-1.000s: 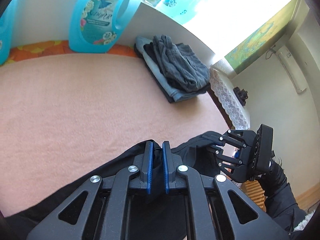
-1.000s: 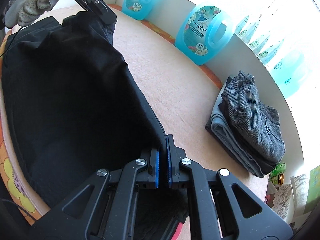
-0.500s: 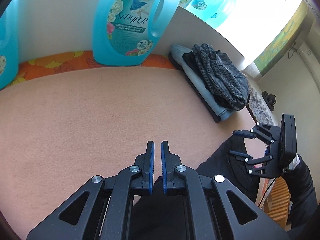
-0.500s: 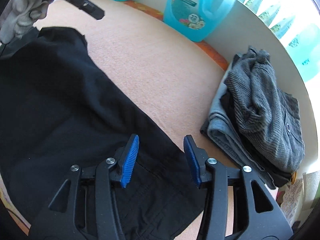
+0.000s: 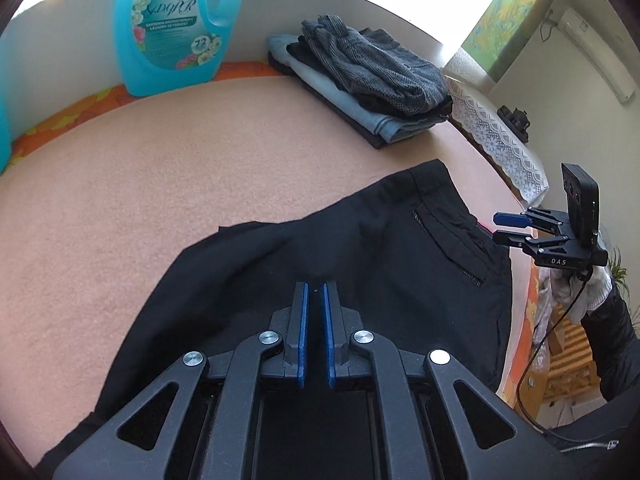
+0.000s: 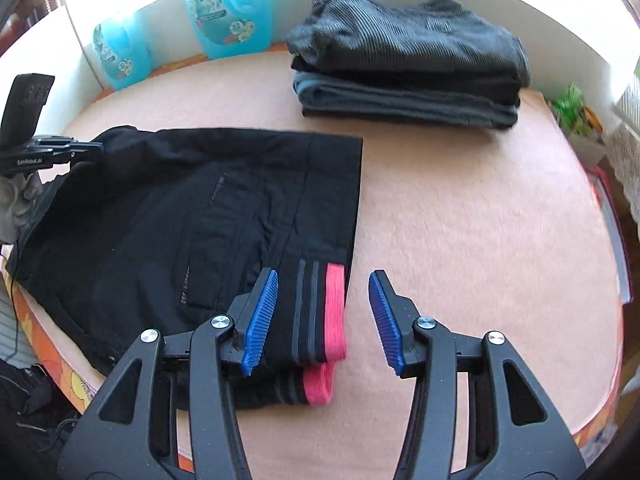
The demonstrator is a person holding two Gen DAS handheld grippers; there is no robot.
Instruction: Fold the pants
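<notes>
Black pants (image 6: 192,216) lie folded on the pink table cover (image 6: 460,216), with a pink and grey striped waistband (image 6: 334,312) at their near right corner. They also show in the left wrist view (image 5: 360,264). My right gripper (image 6: 324,316) is open and empty, its jaws wide apart just above the waistband edge; it also shows at the right of the left wrist view (image 5: 500,228). My left gripper (image 5: 315,312) has its jaws nearly together just above the pants, with no cloth seen between them; it also shows in the right wrist view (image 6: 86,148).
A stack of folded pants (image 6: 404,60) lies at the far side of the table, also in the left wrist view (image 5: 368,80). Blue detergent jugs (image 6: 232,12) stand along the white back wall. The table's right edge (image 5: 516,264) drops off beside the pants.
The right gripper let go of the pants and opened wide. The left gripper carried its end over, and the pants now lie flat and folded; both grippers drew back.
</notes>
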